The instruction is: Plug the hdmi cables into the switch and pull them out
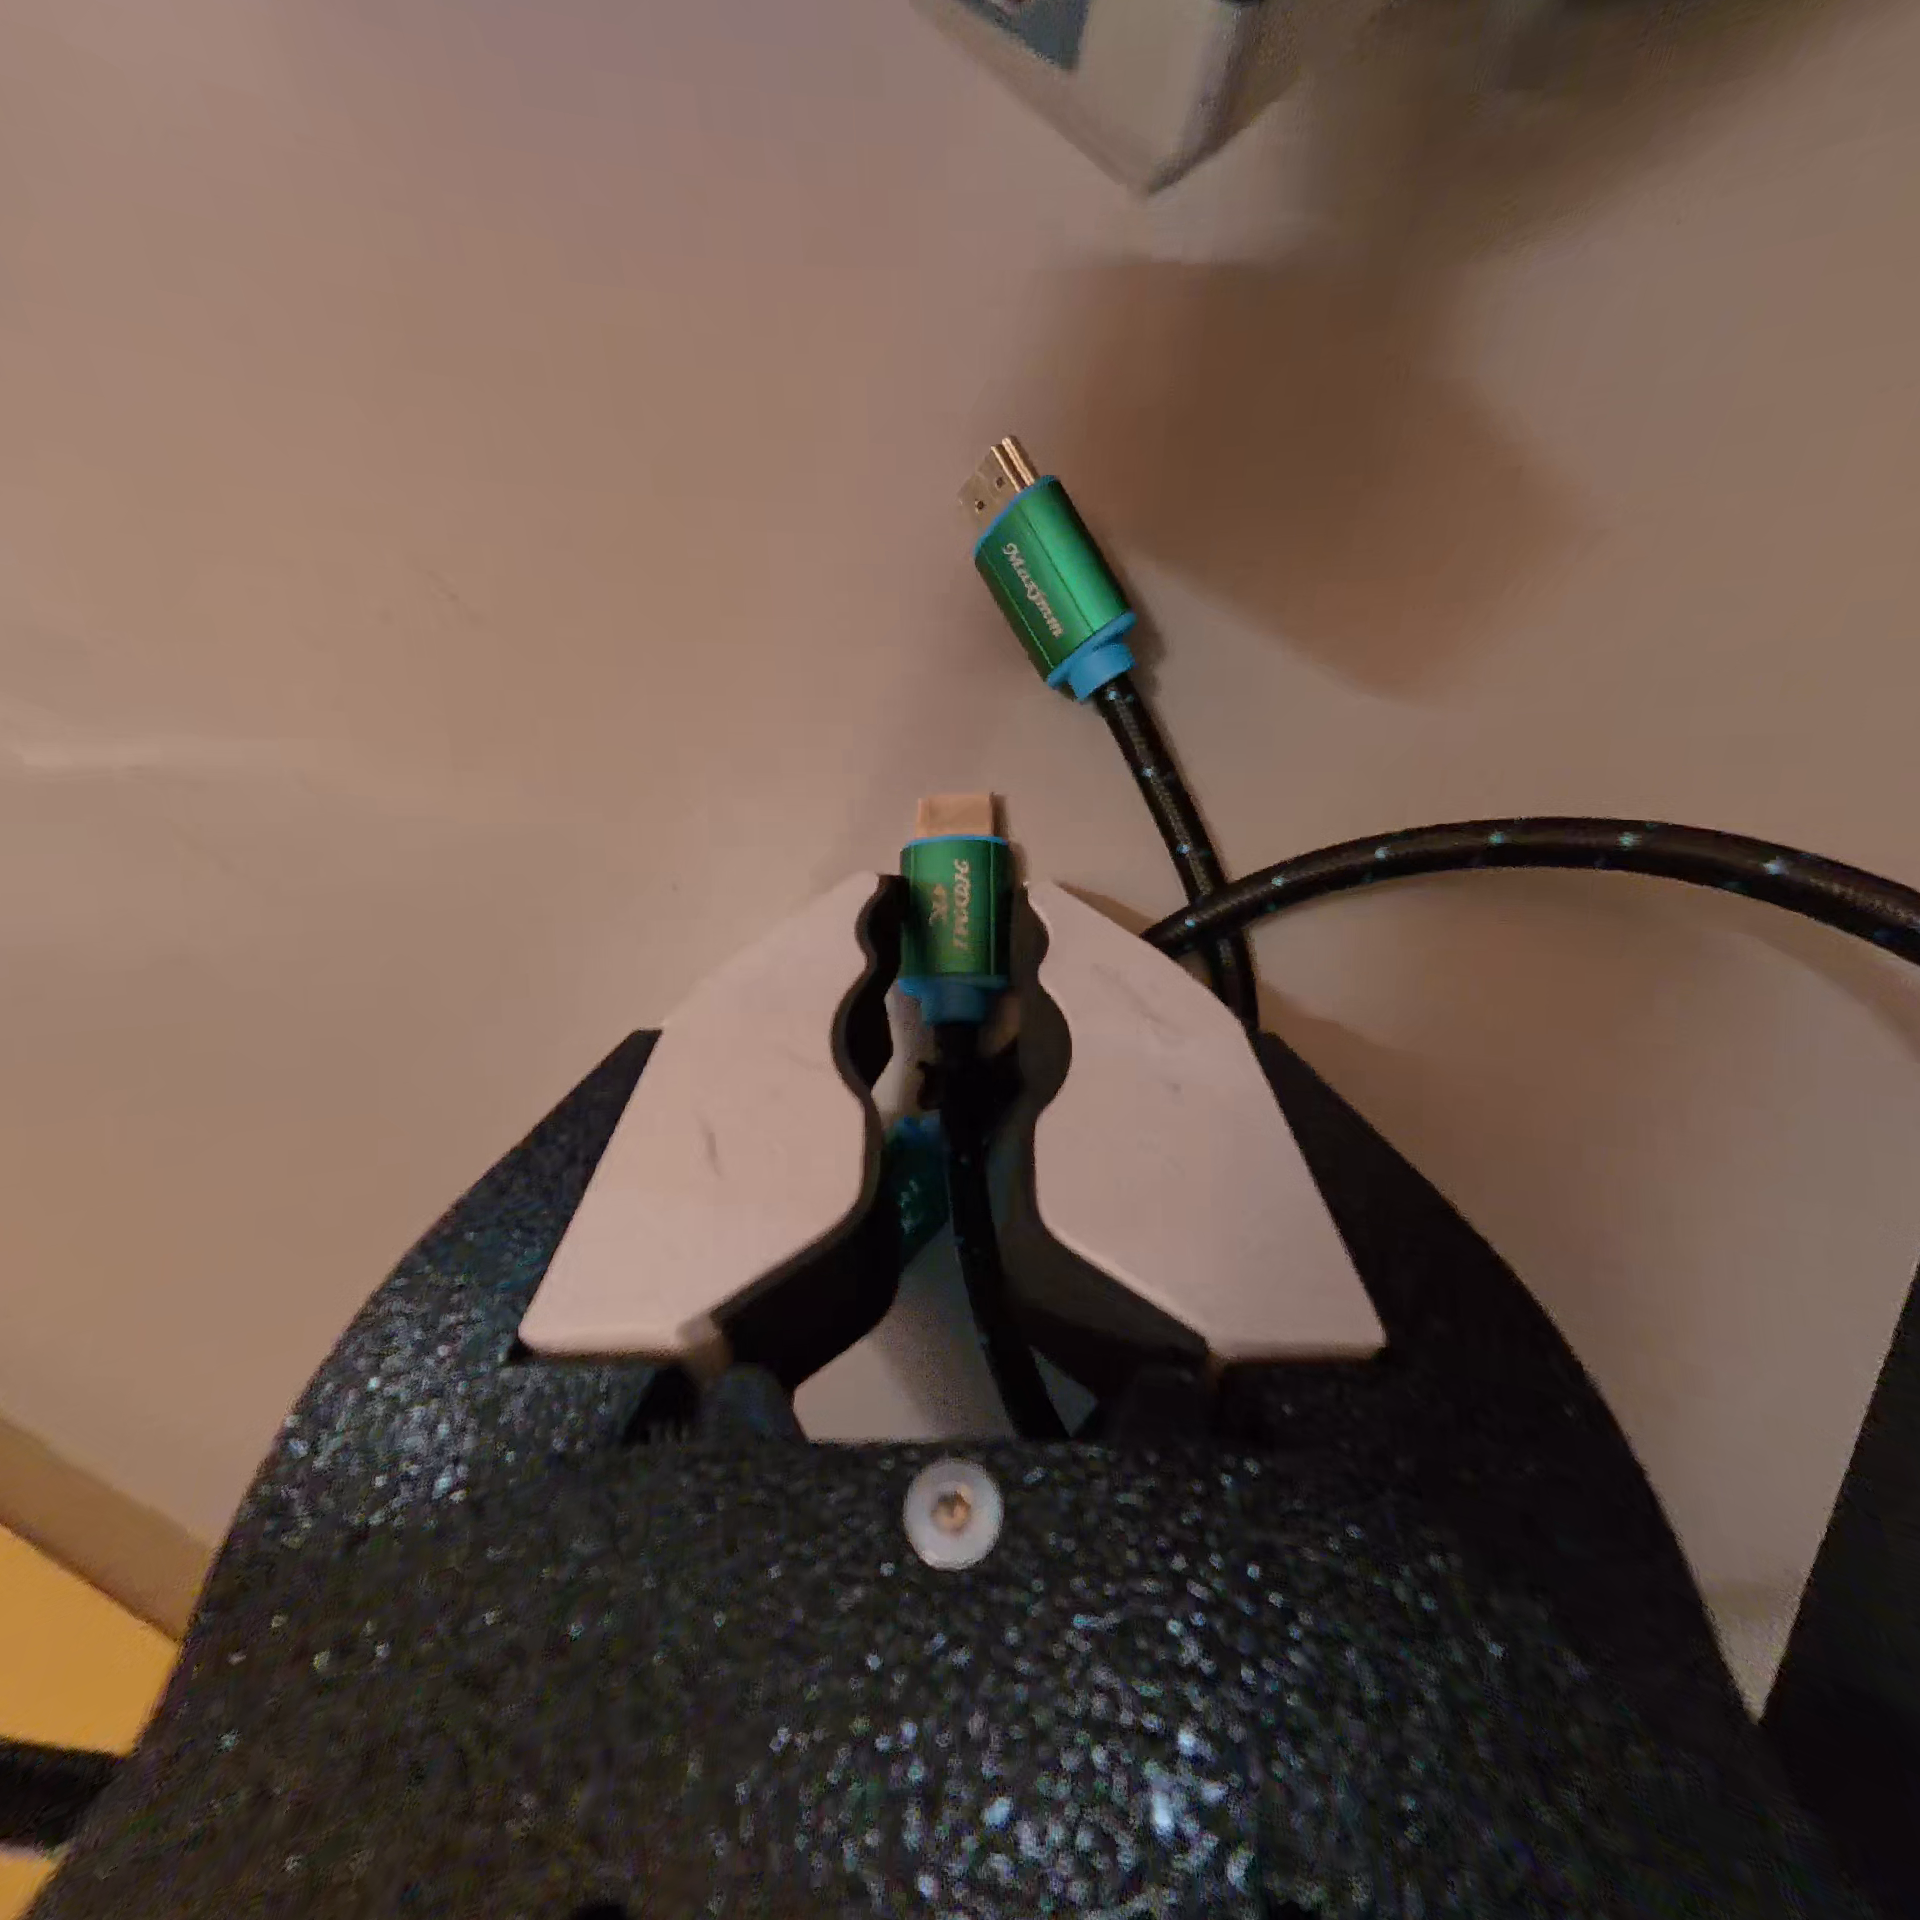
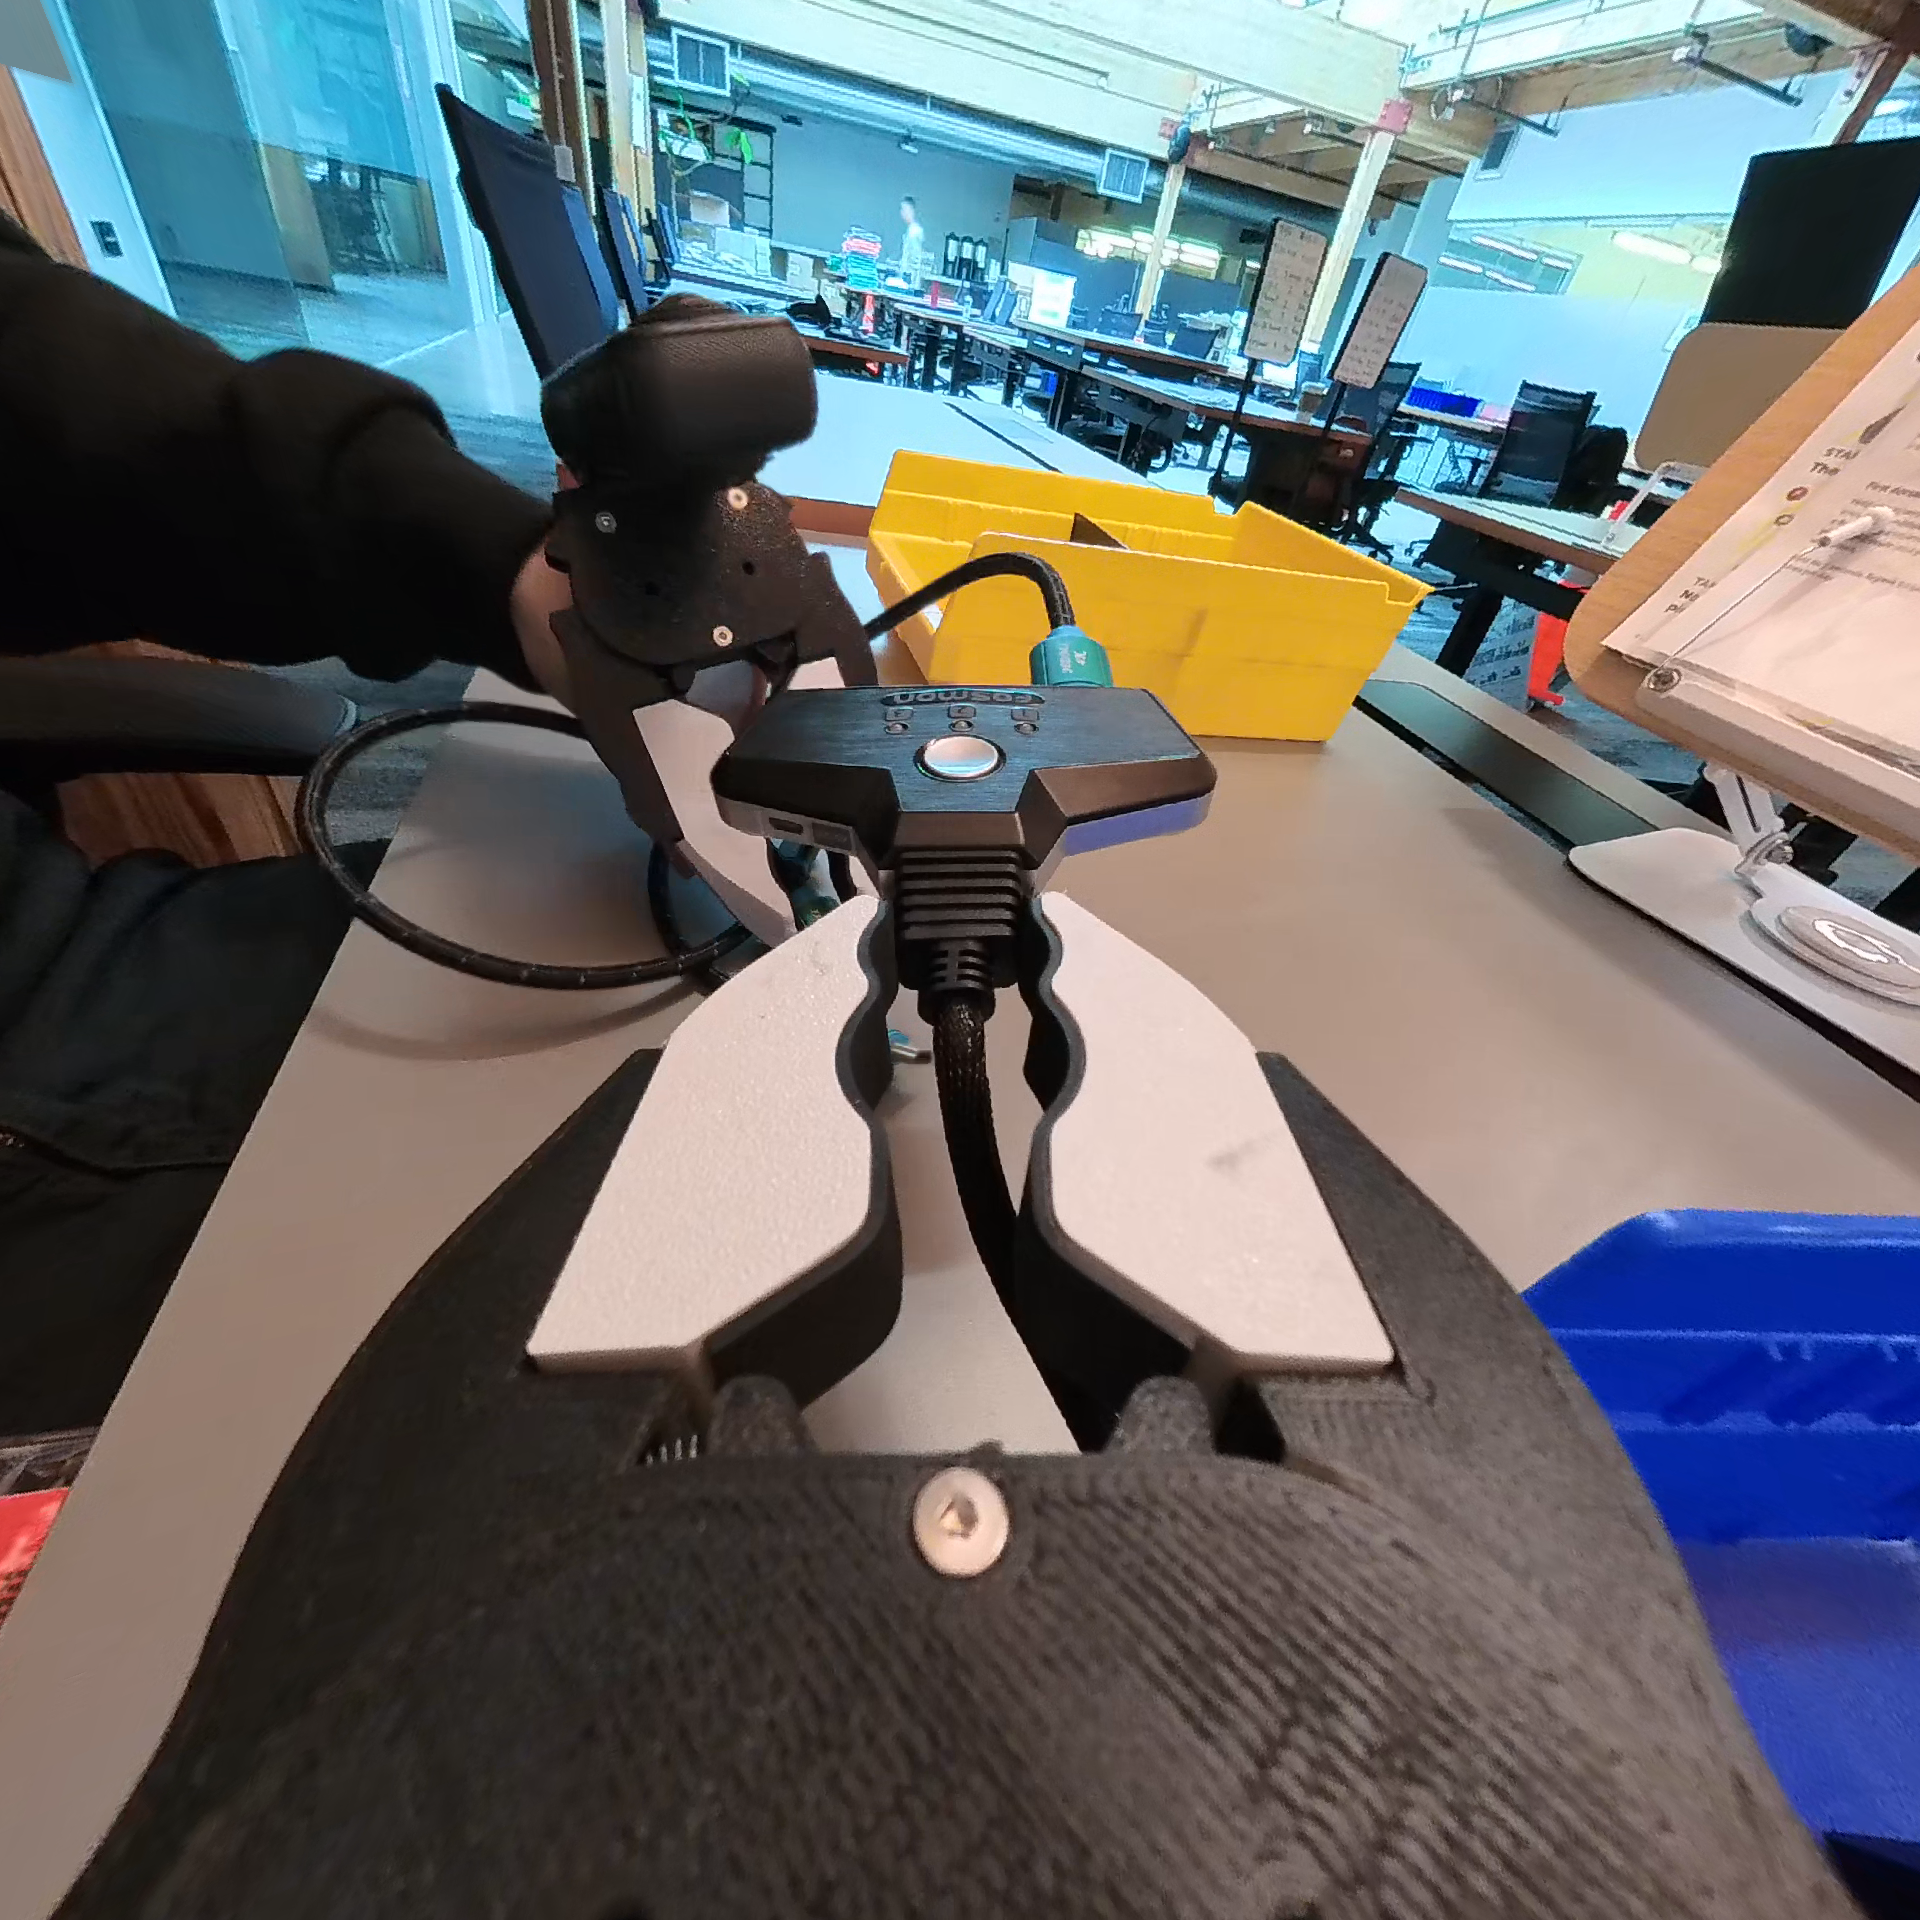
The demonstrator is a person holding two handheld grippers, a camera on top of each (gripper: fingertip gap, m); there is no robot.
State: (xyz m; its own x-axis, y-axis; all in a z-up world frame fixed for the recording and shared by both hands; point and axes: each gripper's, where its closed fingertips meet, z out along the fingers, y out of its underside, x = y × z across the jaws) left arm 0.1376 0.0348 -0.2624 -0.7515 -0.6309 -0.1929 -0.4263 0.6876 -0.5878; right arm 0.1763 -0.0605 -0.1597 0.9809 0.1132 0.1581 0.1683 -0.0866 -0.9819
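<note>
In the left wrist view my left gripper (image 1: 954, 894) is shut on a green HDMI plug (image 1: 950, 906), its metal tip pointing forward over the beige table (image 1: 416, 520). A second green HDMI plug (image 1: 1055, 587) lies loose on the table ahead to the right, with its black braided cable (image 1: 1558, 847) curving off right. In the right wrist view my right gripper (image 2: 958, 914) is shut on the ribbed cable end of the black HDMI switch (image 2: 966, 769) and holds it above the table. A teal-green plug (image 2: 1070, 657) sits in the switch's far side. The left gripper (image 2: 717, 852) points down at the table left of the switch.
A yellow bin (image 2: 1153, 592) stands beyond the switch. A blue bin (image 2: 1756, 1455) is at the near right. A tilted board with papers (image 2: 1787, 561) on a white stand is at the right. A sleeve (image 2: 229, 520) reaches in from the left. A pale box corner (image 1: 1132, 94) shows at the top.
</note>
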